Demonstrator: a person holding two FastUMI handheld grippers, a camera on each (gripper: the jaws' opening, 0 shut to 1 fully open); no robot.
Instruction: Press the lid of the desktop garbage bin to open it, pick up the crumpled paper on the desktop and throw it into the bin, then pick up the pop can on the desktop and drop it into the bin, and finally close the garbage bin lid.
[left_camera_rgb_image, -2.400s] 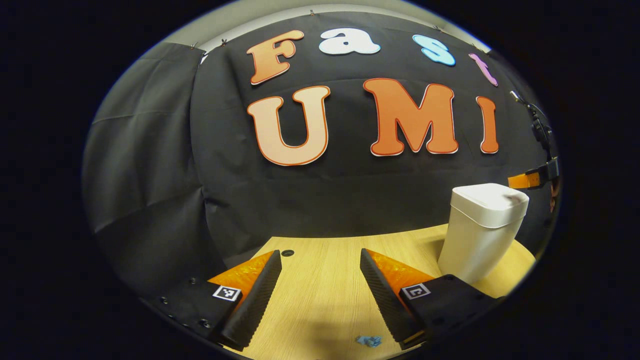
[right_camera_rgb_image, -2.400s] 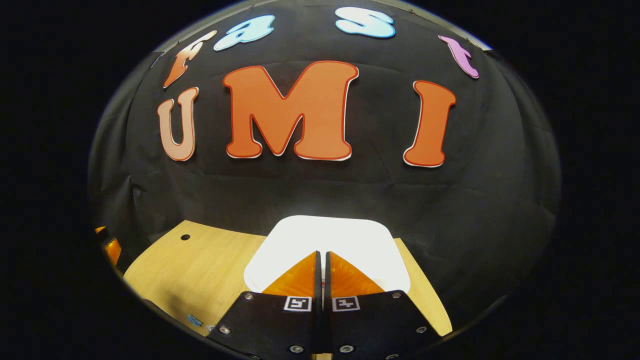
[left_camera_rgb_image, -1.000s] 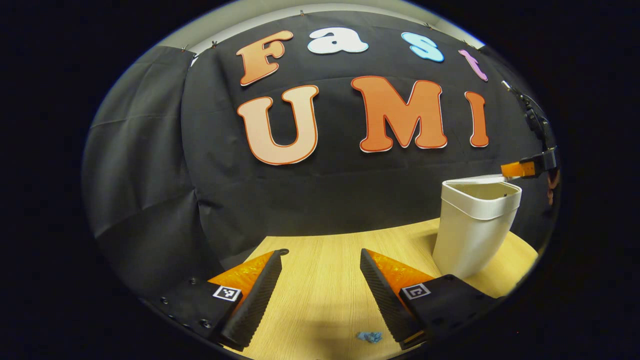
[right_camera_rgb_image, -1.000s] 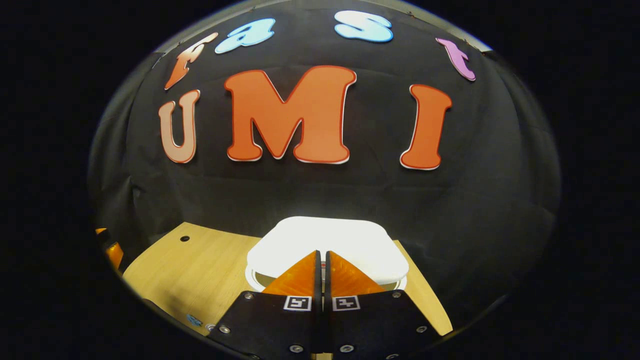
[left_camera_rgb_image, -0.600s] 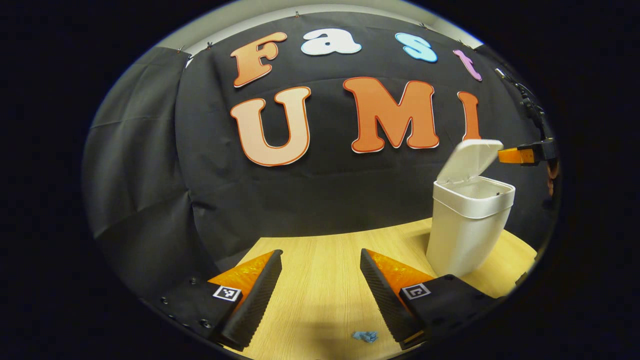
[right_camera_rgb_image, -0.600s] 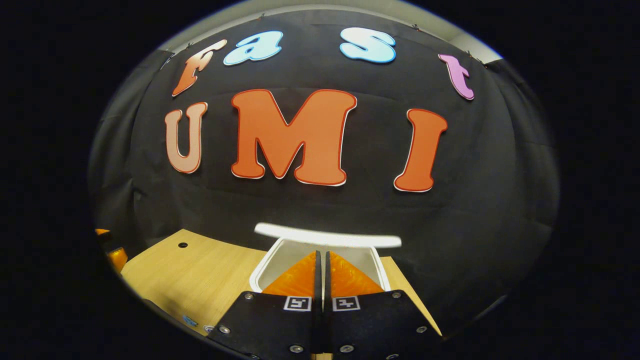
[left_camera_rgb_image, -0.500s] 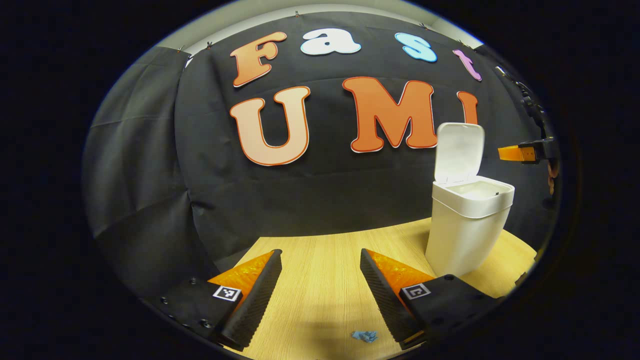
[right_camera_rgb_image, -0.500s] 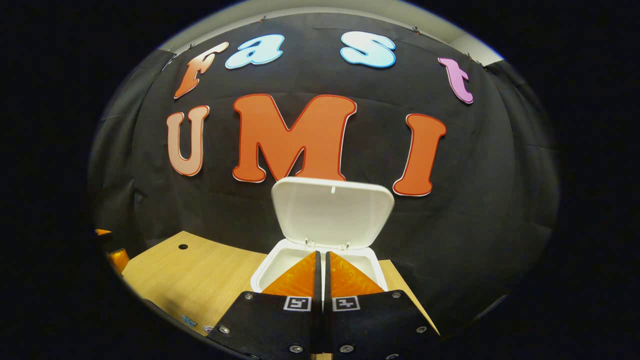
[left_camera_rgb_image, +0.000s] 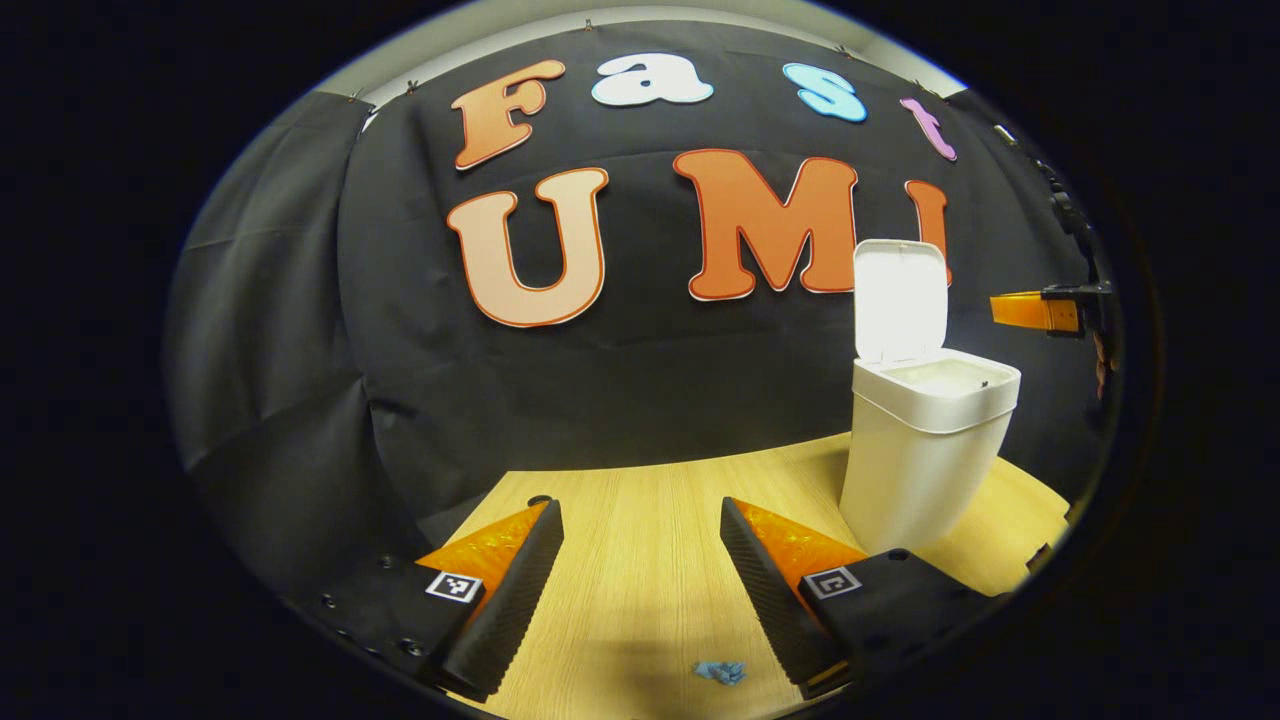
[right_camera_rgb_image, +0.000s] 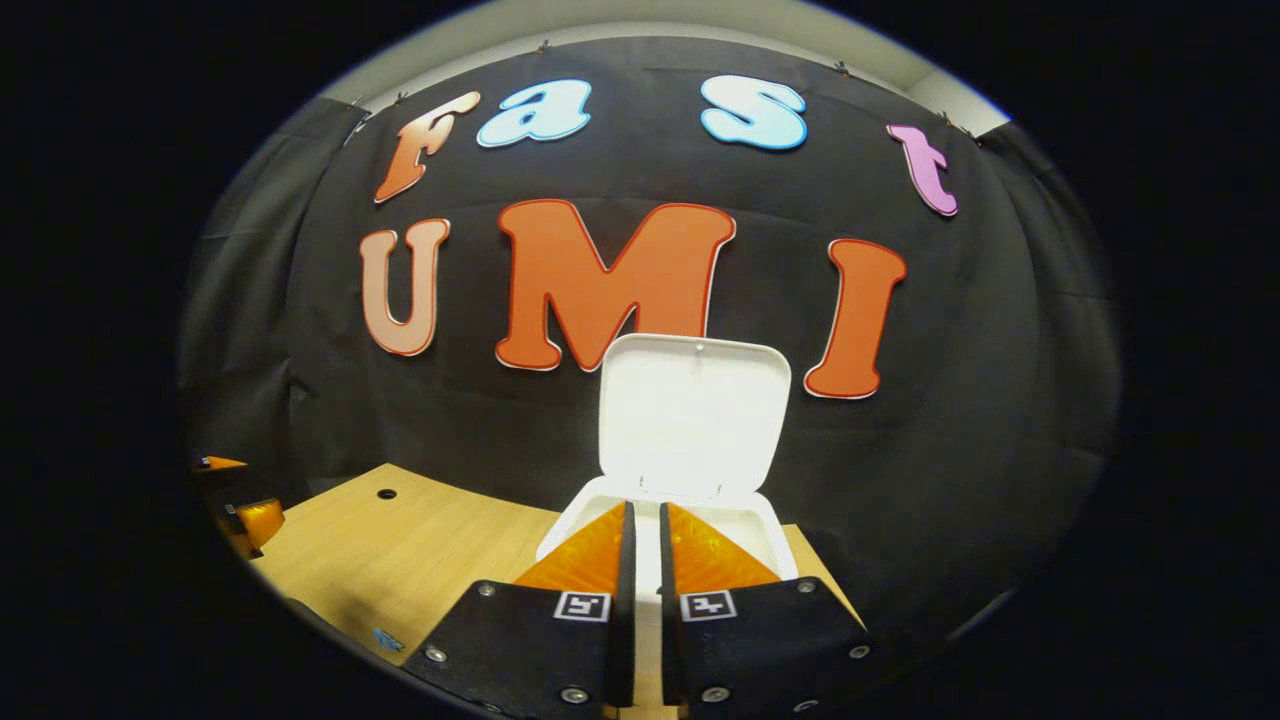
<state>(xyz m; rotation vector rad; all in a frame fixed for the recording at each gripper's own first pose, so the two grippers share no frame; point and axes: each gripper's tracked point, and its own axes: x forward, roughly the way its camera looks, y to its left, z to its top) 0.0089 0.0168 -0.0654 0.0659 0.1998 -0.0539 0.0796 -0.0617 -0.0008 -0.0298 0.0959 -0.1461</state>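
Observation:
The white desktop bin (left_camera_rgb_image: 925, 460) stands on the wooden table at the right of the left gripper view, its lid (left_camera_rgb_image: 900, 298) upright and the mouth uncovered. My right gripper (right_camera_rgb_image: 645, 507) hovers just above the bin's near rim (right_camera_rgb_image: 572, 522), shut and holding nothing, facing the raised lid (right_camera_rgb_image: 695, 415). It also appears from the side as the right gripper (left_camera_rgb_image: 1035, 310), level with the lid. My left gripper (left_camera_rgb_image: 640, 505) is open low over the table, left of the bin. A small blue crumpled scrap (left_camera_rgb_image: 720, 671) lies between its fingers near the front edge.
The wooden table (left_camera_rgb_image: 640, 580) runs back to the black cloth wall, with a small round hole (right_camera_rgb_image: 386, 493) near its far edge. The left gripper (right_camera_rgb_image: 240, 505) sits at the left rim of the right gripper view, and the blue scrap (right_camera_rgb_image: 388, 640) lies near the table's front.
The bin lid has sprung from closed to fully upright. My right gripper, which was pressing on the lid, has risen and drawn back a little. The left gripper has barely shifted.

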